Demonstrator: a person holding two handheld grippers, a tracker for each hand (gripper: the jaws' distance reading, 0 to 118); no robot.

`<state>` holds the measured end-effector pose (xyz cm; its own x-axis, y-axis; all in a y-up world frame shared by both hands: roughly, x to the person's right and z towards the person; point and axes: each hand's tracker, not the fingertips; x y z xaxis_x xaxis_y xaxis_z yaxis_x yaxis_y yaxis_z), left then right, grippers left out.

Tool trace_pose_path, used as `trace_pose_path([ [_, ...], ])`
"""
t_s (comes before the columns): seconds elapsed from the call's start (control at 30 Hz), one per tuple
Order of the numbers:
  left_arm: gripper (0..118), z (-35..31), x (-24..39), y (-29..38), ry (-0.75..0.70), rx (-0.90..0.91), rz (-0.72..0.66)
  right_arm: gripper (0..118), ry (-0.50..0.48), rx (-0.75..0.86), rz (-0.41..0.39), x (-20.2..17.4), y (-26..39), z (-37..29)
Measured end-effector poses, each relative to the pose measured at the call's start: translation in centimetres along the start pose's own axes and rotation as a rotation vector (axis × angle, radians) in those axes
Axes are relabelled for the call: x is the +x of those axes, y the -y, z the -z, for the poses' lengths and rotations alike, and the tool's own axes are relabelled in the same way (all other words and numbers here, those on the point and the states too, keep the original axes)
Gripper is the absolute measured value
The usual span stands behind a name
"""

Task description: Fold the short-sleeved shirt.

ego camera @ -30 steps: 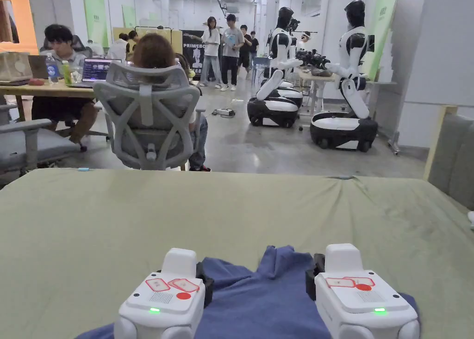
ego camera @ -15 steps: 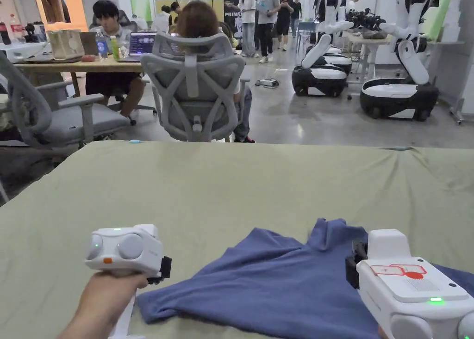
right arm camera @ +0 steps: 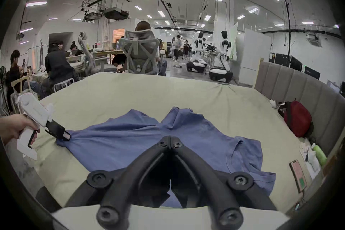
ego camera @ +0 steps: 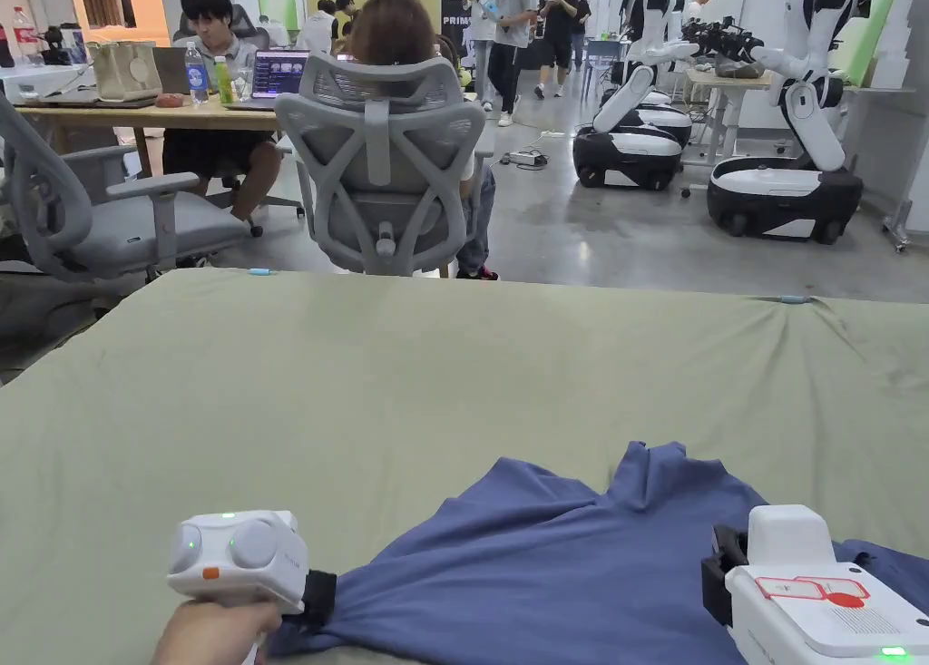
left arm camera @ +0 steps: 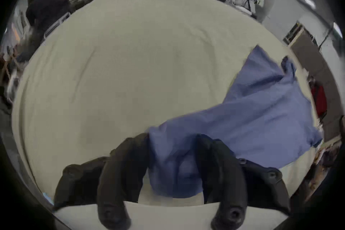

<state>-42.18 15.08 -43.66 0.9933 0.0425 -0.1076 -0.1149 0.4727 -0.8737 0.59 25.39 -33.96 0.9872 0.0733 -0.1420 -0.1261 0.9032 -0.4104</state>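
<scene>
a soft, matte blue short-sleeved shirt (ego camera: 562, 558) of thin knit cloth lies rumpled on the near part of a wide bed covered by a pale olive-green sheet (ego camera: 435, 367), whose weave is faintly creased. the shirt spreads in a rough fan, with one peaked fold standing up at its far edge and a stitched sleeve hem visible at its right side in the right gripper view.

the left gripper (left arm camera: 171, 165), a white plastic housing with black rubbery jaws, is held in a hand (ego camera: 213, 635) at the shirt's left corner. its jaws stand a little apart with a bunch of blue fabric filling the gap between them, pressed on both sides. the right gripper (right arm camera: 170, 139) hovers over the shirt's near middle, its curved black jaws brought tip to tip with nothing between them.

compared with half a second ago, the left gripper sits lower and nearer the person, now right at the shirt's corner rather than just beside it, and the shirt's left edge is drawn out straighter.

a red fabric bag (right arm camera: 296, 119) rests against the grey padded headboard (right arm camera: 291, 82) at the right.
</scene>
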Motion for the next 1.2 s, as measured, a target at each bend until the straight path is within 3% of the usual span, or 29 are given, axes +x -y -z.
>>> trace_pose_path([
  [0.03, 47, -0.4, 0.1, -0.2, 0.019, 0.012, 0.016, 0, 0.007, -0.004, -0.001, 0.4, 0.0, 0.2],
  [0.07, 36, -1.0, 0.4, -0.4, 0.023, 0.008, -0.006, 0, 0.014, -0.008, 0.001, 0.9, 0.0, 0.4],
  [0.1, 9, -1.5, 0.4, -0.4, 0.041, 0.024, 0.003, 0, 0.015, -0.011, 0.003, 1.4, -0.1, 0.7],
  [0.13, 0, -2.3, 0.2, -0.5, 0.054, 0.036, -0.006, 0, 0.015, -0.018, 0.007, 2.0, -0.3, 1.1],
  [0.37, 0, -9.2, 0.2, 1.1, 0.138, 0.283, 0.004, 0, 0.007, -0.099, 0.027, 7.9, -1.7, 6.1],
  [0.5, 0, -9.9, 0.1, 2.9, 0.132, 0.301, -0.01, 0, 0.042, -0.2, -0.077, 11.1, -1.9, 12.5],
  [0.6, 0, -9.3, 0.5, 2.9, 0.142, 0.296, -0.019, 2, -0.003, -0.244, -0.106, 12.6, -1.9, 18.4],
  [0.63, 0, -9.1, 0.5, 2.9, 0.14, 0.294, -0.024, 20, -0.006, -0.251, -0.111, 13.1, -1.9, 20.3],
  [0.73, 1, -8.3, 0.6, 2.2, 0.114, 0.281, -0.021, 118, -0.059, -0.325, -0.066, 14.2, -2.0, 26.1],
  [0.83, 1, -7.6, 0.7, 1.7, 0.099, 0.267, -0.024, 110, -0.057, -0.32, -0.086, 14.7, -1.5, 30.2],
  [0.97, 1, -6.4, 1.1, 1.2, 0.057, 0.246, 0.01, 110, -0.091, -0.469, -0.038, 15.1, 0.3, 33.7],
  [1.03, 1, -6.0, 1.1, 1.0, 0.057, 0.241, 0.01, 101, -0.091, -0.435, -0.031, 15.0, -0.2, 32.7],
  [1.07, 1, -5.9, 1.2, 0.8, 0.054, 0.238, 0.014, 84, -0.099, -0.416, -0.027, 14.9, -0.7, 32.0],
  [1.1, 1, -5.7, 1.3, 0.9, 0.052, 0.238, 0.016, 53, -0.097, -0.41, -0.028, 14.7, -1.2, 31.2],
  [1.13, 1, -5.5, 1.4, 0.8, 0.054, 0.238, 0.018, 1, -0.083, -0.392, -0.056, 14.2, -1.5, 30.3],
  [1.2, 1, -4.8, 1.4, 0.7, 0.051, 0.235, 0.019, 2, -0.146, -0.402, -0.001, 13.7, -2.2, 28.7],
])
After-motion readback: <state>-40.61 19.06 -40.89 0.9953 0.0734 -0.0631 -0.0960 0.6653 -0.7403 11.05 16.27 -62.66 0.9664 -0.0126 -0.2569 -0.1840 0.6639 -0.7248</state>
